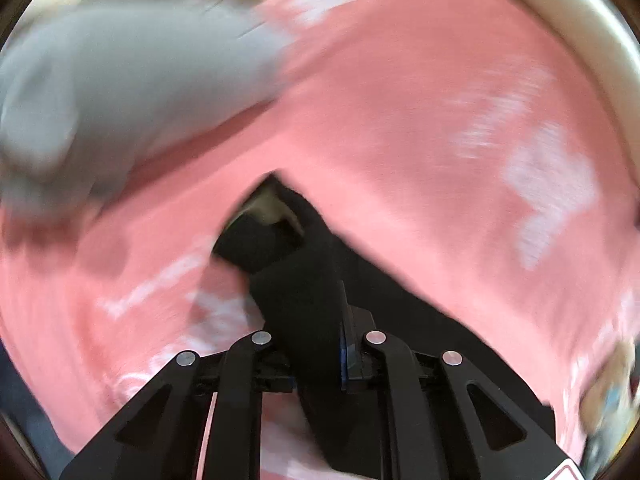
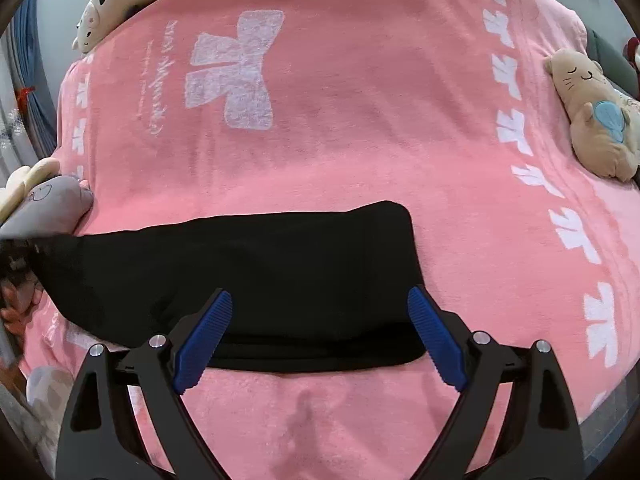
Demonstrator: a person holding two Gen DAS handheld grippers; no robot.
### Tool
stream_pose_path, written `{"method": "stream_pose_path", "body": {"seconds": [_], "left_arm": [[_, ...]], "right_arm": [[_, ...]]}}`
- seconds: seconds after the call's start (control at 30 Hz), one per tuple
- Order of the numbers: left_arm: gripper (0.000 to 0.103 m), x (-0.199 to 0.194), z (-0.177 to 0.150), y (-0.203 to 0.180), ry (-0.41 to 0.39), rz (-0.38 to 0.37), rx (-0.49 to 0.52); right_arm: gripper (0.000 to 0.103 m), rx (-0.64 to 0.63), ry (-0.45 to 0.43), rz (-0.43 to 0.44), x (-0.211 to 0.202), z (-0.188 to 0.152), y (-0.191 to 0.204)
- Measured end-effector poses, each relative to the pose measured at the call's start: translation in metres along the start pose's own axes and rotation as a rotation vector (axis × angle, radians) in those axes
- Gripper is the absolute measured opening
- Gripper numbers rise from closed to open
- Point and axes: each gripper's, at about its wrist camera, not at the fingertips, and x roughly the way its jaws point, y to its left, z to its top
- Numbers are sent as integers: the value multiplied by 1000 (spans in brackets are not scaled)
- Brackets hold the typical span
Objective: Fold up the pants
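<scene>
Black pants [image 2: 248, 276] lie folded in a wide band across a pink blanket [image 2: 340, 152] in the right wrist view. My right gripper [image 2: 320, 312] hovers over their near right part, open and empty, its blue pads [image 2: 208, 332] wide apart. In the blurred left wrist view my left gripper [image 1: 320, 344] is shut on black pants fabric [image 1: 296, 280], which runs up between the fingers and lifts off the blanket [image 1: 400, 120]. The pants' left end [image 2: 52, 264] looks raised and blurred in the right wrist view.
A grey plush toy [image 1: 132, 80] lies close by the left gripper, also seen at the left edge of the right wrist view [image 2: 52, 204]. A tan cat plush [image 2: 596, 116] lies at the right, a white plush [image 2: 108, 12] at the far left.
</scene>
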Motion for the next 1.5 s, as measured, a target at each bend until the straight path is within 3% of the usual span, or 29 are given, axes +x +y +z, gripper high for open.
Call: {"method": "stream_pose_path", "body": {"seconds": [0.13,0.3,0.4,0.47,0.53,0.6,0.67,0.7,0.73,0.8,0.9,0.97,1.07,1.17,1.3,1.33,1.37,1.43,1.5], "left_arm": [[10,-33,-8,-86,-12,-127,187],[10,-40,-69,-183,27,-202,419],[12,-13,-121,-224,122,-199,524],[14,23,-159,-241,237,-155,578],[21,43,-185,-241,284,-111,617],[22,38,-203,-246,221,-55,690],[54,22,-209,-248,177,-53,739],[90,7,-207,-246,166,-80,721],[97,-4,-203,-242,139,-102,694],[97,-35,-197,-228,57,-149,691],[97,-56,-189,-208,9,-90,730],[97,-57,-181,-188,39,-63,701],[97,-55,-165,-155,66,32,637],[97,-53,-155,-135,97,79,592],[97,-45,-147,-116,163,114,552],[97,-43,-145,-110,171,121,543],[97,-40,-143,-106,183,125,526],[97,-42,-142,-94,199,123,505],[97,-40,-140,-89,210,124,486]], "right_arm": [[88,22,-9,17,0,-1,-3],[88,86,-24,16,-3,-1,-24],[88,126,-25,14,-4,-1,-41],[88,147,-22,20,-5,0,-51],[88,156,-18,26,-5,2,-57],[88,149,-16,44,-5,6,-60],[88,136,-8,74,-4,11,-59],[88,132,-7,96,-3,13,-56],[88,131,-4,132,-1,18,-52],[88,129,8,197,3,25,-44],[92,128,60,325,19,35,-23],[94,103,118,388,38,36,-5],[94,81,219,388,73,28,17],[94,115,296,417,100,16,34],[94,130,311,439,112,11,56],[90,126,309,417,114,11,61],[78,114,314,409,117,10,66],[69,105,327,370,124,9,77],[46,88,326,351,124,9,80]]}}
